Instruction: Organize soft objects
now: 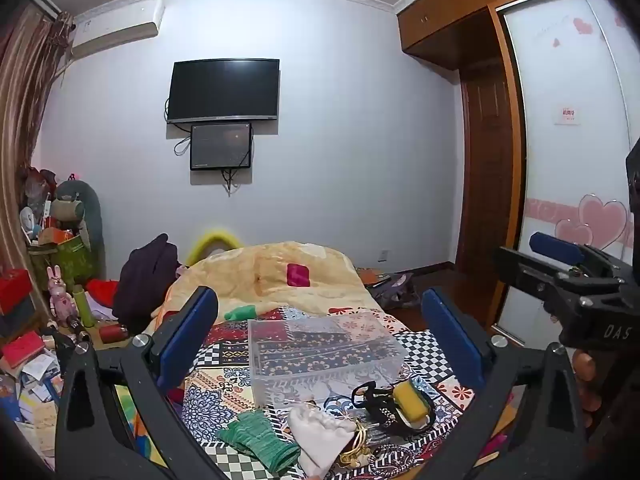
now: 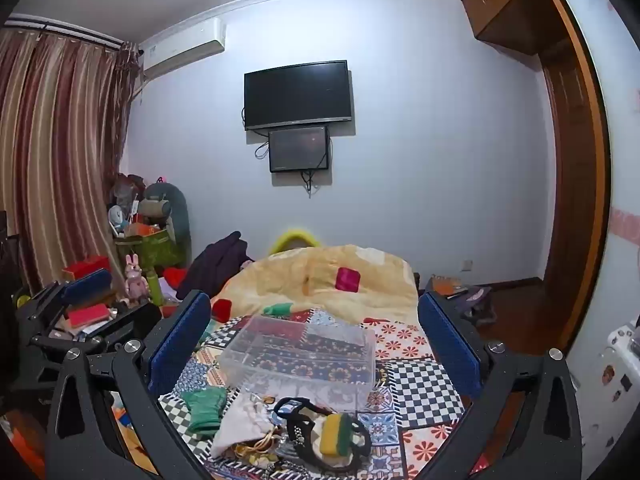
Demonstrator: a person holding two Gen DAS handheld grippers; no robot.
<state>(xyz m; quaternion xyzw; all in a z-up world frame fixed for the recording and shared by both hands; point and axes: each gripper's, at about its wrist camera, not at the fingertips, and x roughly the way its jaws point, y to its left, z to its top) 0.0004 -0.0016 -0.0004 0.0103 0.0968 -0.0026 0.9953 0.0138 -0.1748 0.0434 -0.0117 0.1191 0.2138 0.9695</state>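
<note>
A clear plastic bin (image 1: pixel 324 354) (image 2: pixel 308 356) stands empty on the patterned bedspread. In front of it lie a green knit glove (image 1: pixel 260 438) (image 2: pixel 206 408), a white cloth pouch (image 1: pixel 320 436) (image 2: pixel 244 424), a yellow-green sponge (image 1: pixel 410 402) (image 2: pixel 336 436) and a black studded strap (image 1: pixel 376 404) (image 2: pixel 304 424). A second green glove (image 1: pixel 240 313) (image 2: pixel 279 309) lies farther back. My left gripper (image 1: pixel 320 340) is open and empty above the bed. My right gripper (image 2: pixel 314 340) is open and empty; it also shows at the right edge of the left wrist view (image 1: pixel 560 256).
A yellow quilt (image 1: pixel 280 276) with a pink-red square item (image 1: pixel 298 275) is heaped at the far end of the bed. Clutter, boxes and plush toys (image 1: pixel 60 280) fill the left floor side. A wardrobe (image 1: pixel 568 160) stands right. A TV (image 1: pixel 223 90) hangs on the wall.
</note>
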